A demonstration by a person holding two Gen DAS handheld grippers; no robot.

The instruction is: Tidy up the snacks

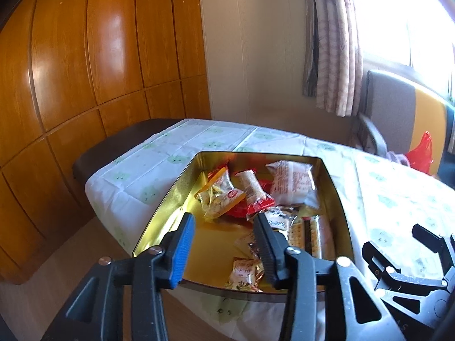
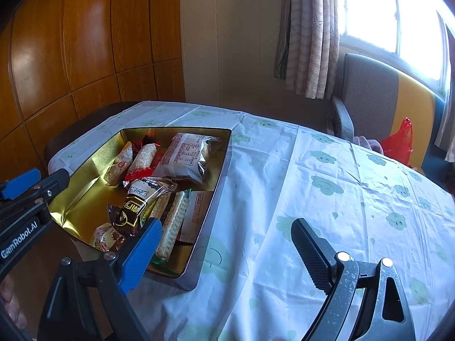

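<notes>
A: On the table's cloud-print cloth (image 2: 327, 170) stands the gold-lined tin (image 2: 85, 187), near the left edge. All visible snacks lie inside it: the large white packet (image 2: 184, 156) at the far end, the dark packet (image 2: 136, 204) mid-tin, the long wafer bar (image 2: 173, 224) along the right wall. No snack is visible on the cloth.

B: Gripper status?

A: Left gripper (image 1: 224, 244): above the tin's near end, jaws partly drawn in, nothing between the pads. Right gripper (image 2: 227, 244): jaws spread wide and empty, above bare cloth just right of the tin.

B: Step in hand?

A: Judged: collection appears complete or nearly so. What remains is likely tidying the contents; whether a lid exists cannot be told, as none is in view.

B: Requirement for the next move?

A: If a packet is to be shifted, the left gripper must widen before descending; the wrappers overlap, so a single packet must be isolated. The foil wrappers will probably slip and crumple. Grip at a sealed end.
</notes>
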